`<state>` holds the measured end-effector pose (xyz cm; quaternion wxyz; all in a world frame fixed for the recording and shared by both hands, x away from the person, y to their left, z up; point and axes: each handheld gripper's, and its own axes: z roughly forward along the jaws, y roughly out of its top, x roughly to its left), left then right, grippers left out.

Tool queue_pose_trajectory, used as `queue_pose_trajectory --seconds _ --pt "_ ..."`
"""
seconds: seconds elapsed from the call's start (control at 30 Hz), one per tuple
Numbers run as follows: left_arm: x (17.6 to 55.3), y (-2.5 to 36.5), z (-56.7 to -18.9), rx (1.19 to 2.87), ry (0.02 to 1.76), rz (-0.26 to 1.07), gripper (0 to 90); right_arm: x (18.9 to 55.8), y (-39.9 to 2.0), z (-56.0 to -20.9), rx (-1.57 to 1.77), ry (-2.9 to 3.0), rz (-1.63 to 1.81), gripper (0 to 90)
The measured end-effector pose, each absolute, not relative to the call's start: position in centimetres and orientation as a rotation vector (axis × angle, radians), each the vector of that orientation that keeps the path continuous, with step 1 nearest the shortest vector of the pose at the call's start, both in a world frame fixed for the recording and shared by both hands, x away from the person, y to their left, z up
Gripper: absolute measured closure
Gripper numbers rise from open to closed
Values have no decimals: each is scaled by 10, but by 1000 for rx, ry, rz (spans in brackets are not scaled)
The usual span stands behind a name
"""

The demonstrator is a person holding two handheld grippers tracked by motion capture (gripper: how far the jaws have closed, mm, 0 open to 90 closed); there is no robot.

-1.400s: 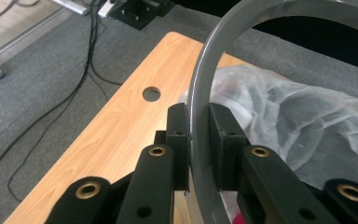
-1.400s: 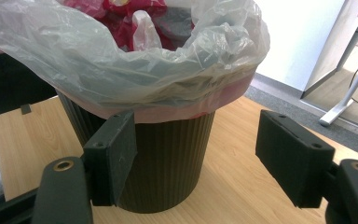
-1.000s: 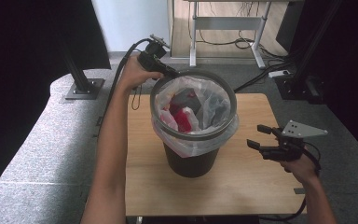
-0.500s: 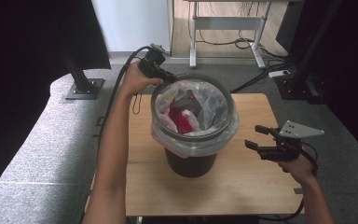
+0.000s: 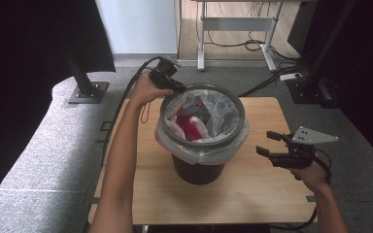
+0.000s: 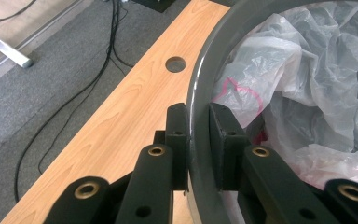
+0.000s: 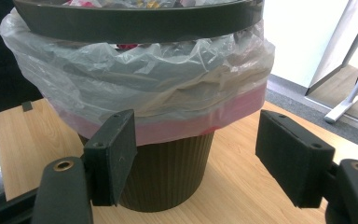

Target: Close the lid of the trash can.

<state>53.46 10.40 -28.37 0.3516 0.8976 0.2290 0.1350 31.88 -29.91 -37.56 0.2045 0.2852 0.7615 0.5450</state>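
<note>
While grey carpet [image 5: 48, 160] surrounds it, the wooden table [image 5: 252, 194] bears a bin [image 5: 197, 171].

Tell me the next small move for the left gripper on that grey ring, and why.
Probably ease the left gripper straight down, seating the grey ring over the bag-lined bin. Its jaws are shut on the ring's edge, the ring sits above the folded-over plastic bag, and the right gripper waits open beside the bin.

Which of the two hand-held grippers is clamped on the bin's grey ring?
The left hand-held gripper, at the far-left edge of the bin: its jaws pinch the grey ring. The right hand-held gripper stands open beside the bin, touching nothing.
</note>
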Motion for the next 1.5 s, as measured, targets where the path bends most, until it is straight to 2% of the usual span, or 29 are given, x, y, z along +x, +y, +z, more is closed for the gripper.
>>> queue_pose_trajectory --seconds 0.43,0.53,0.63,1.0,1.13,1.5 --pt "530 106 -286 2315 576 354 776 319 -296 -375 789 2126 1524 286" --pt "530 108 -287 2303 581 354 724 318 -296 -374 789 2125 1524 286" --pt "529 111 -286 2284 587 366 618 319 -296 -373 789 2123 1524 287" --pt "520 121 -278 2208 554 366 357 319 -294 -373 782 2132 1519 287" --pt "515 125 -274 2192 541 372 316 319 -292 -372 779 2133 1521 287" --pt "498 143 -270 2165 528 383 303 317 -288 -372 769 2143 1518 286"
